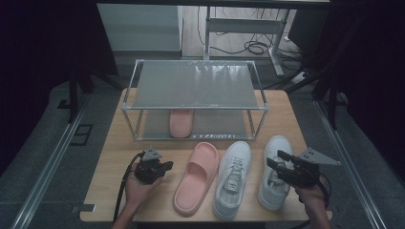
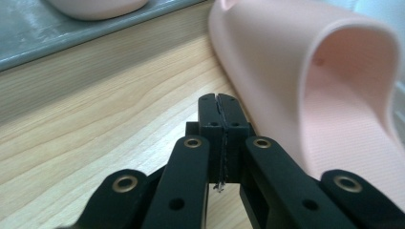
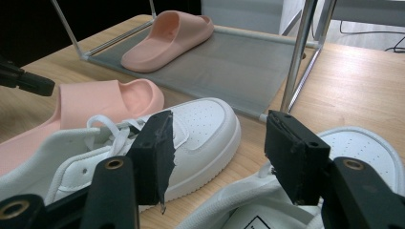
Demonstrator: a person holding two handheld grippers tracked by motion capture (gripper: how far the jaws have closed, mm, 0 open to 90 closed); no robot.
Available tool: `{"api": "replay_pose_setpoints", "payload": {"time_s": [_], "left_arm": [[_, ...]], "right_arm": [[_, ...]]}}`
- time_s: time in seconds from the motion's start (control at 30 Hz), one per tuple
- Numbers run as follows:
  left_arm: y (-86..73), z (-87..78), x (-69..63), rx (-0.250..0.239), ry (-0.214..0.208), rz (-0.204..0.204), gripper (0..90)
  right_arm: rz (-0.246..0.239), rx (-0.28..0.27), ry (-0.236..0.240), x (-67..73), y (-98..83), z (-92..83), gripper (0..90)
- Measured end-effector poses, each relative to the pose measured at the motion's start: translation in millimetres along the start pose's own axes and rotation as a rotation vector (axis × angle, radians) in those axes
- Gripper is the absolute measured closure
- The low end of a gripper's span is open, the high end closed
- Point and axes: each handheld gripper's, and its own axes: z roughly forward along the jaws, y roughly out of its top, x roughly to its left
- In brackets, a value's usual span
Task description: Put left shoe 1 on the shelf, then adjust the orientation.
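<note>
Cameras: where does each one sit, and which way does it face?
High view: above the person's side, looking forward and down at the table and shoe rack; both forearms and hands show.
Left gripper view: on the left gripper, low over the wood, jaws shut, facing the loose pink slide.
Right gripper view: on the right gripper, jaws open, above the right sneaker, facing the rack.
All share that slide.

I am working in what looks like a lab or recording studio: dark curtains hang around my wooden bench (image 1: pixel 110 157), metal frame rails (image 1: pixel 45 174) run along both its sides, and beyond its far edge loose cables (image 1: pixel 253 46) lie coiled on the floor under a metal-legged desk (image 1: pixel 243 24).
</note>
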Motion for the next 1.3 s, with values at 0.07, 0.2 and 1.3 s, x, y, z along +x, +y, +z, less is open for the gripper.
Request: {"api": "replay_pose_setpoints", "payload": {"time_s": [0.07, 0.2, 1.3], "left_arm": [[1.4, -1.2, -4.2, -0.002, -0.013, 0.010, 90.0], [5.8, -7.2, -13.8, -0.022, -0.034, 0.035, 90.0], [8.0, 20.3, -60.2, 0.040, -0.172, 0.116, 90.0]], "right_arm": [[-0.004, 0.003, 0.000, 0.4, 0.0, 0.7, 43.6], [-0.004, 0.003, 0.001, 0.3, -0.2, 1.7, 43.6], [-0.009, 0.014, 0.002, 2.3, -1.5, 5.7, 43.6]]}}
